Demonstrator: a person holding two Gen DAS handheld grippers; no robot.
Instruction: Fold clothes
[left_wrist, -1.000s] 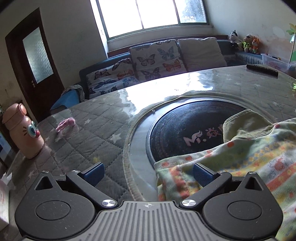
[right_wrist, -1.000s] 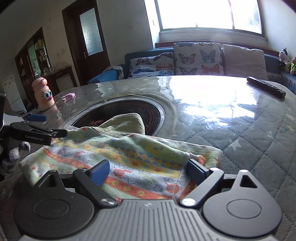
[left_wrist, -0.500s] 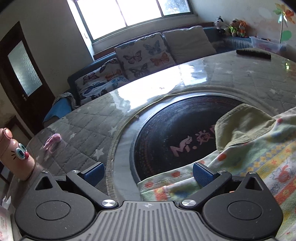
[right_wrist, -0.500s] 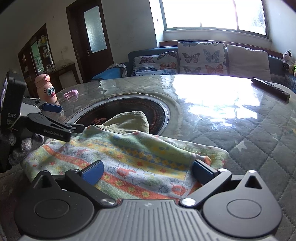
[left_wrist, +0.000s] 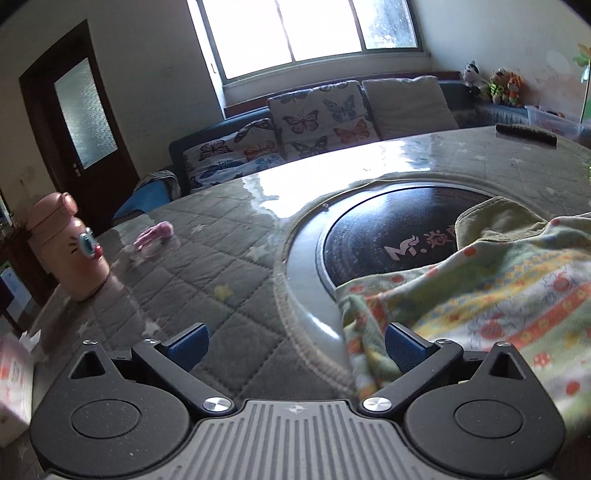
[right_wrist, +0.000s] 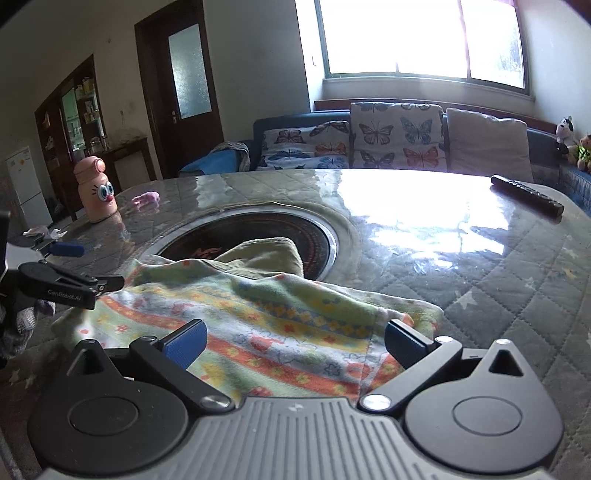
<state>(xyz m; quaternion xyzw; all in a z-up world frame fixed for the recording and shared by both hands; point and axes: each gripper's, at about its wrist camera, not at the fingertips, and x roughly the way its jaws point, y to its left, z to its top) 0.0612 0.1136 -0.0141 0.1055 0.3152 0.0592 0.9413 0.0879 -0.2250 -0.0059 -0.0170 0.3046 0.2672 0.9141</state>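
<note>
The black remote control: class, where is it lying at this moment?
The black remote control lies at the far right edge of the quilted grey table, right of the round black hotplate, in front of the sofa.

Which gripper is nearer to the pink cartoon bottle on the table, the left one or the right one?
Left. The left gripper is at the garment's edge on the pink cartoon bottle's side; the right gripper is at the opposite edge.
</note>
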